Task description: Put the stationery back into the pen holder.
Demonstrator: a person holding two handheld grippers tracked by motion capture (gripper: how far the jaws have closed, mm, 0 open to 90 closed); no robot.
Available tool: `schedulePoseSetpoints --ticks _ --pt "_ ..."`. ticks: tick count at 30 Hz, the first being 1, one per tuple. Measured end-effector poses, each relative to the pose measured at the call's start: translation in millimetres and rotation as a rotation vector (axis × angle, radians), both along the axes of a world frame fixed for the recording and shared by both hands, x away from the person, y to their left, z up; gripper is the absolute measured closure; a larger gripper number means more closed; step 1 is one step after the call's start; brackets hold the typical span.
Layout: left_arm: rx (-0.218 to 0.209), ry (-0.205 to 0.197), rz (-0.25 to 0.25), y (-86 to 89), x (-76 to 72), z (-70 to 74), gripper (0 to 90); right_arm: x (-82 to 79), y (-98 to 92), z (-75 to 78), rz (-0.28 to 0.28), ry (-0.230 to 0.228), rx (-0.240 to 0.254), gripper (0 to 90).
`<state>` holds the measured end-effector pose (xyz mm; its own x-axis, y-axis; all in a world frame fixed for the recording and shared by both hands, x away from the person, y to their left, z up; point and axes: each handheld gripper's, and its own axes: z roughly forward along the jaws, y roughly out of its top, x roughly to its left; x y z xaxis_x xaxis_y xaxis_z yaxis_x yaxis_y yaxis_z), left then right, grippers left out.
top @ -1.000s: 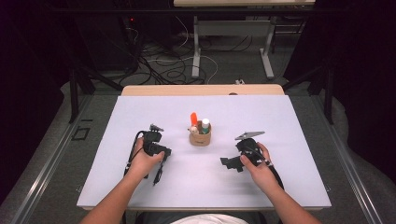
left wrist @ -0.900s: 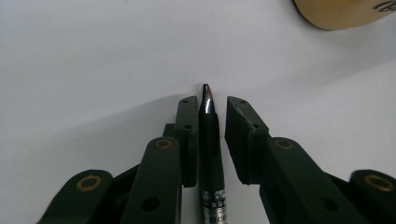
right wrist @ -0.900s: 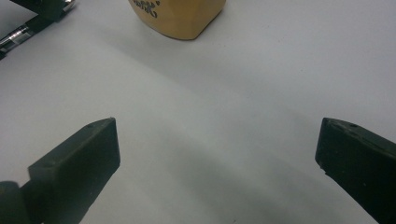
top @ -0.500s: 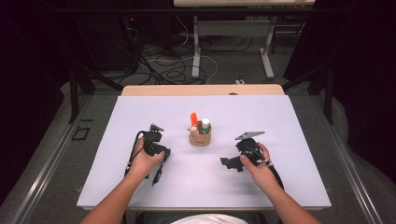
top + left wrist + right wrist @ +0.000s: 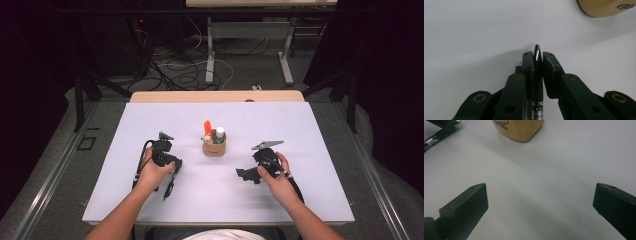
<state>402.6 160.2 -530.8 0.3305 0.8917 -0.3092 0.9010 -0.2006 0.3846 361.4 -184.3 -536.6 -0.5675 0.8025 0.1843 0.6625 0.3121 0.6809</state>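
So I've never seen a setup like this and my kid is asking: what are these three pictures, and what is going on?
A person sits at a white table and holds a hand-operated tool with two black jaws in each hand. The high view looks down from above. The other two come from small cameras riding on each tool, looking along its jaws. The left gripper is shut on a black pen. The right gripper is open with nothing between its jaws. In the middle of the table stands a tan holder with an orange marker and other small items in it.
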Motion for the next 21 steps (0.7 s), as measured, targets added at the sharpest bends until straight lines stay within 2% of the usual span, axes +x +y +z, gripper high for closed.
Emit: schedulePoseSetpoints --ticks 8,11,13,14,19,20,21 --pt "-0.058 -0.038 0.0 4.0 -3.8 8.8 80.6 -0.7 1.6 1.0 0.003 -0.003 0.008 0.0" --pt "-0.081 -0.051 -0.014 5.8 -5.5 12.6 80.6 -0.9 1.6 1.5 -0.001 -0.001 0.011 0.0" --pt "-0.097 -0.061 -0.018 5.7 -7.2 14.7 80.6 -0.5 1.5 0.7 -0.004 -0.002 0.034 0.0" --pt "-0.104 -0.062 -0.025 5.8 -7.9 16.0 80.6 -0.7 1.0 1.6 -0.008 0.003 0.026 0.0" --pt "-0.133 -0.095 -0.03 3.0 -12.5 21.2 80.6 -1.0 0.6 2.9 -0.002 -0.001 0.039 0.0" --pt "-0.137 -0.102 -0.034 2.6 -13.1 22.4 80.6 -1.1 1.2 2.9 0.001 -0.006 0.054 0.0" --pt "-0.148 -0.115 -0.025 1.6 -14.4 23.0 80.6 -1.9 1.8 4.2 -0.001 0.001 0.046 0.0"
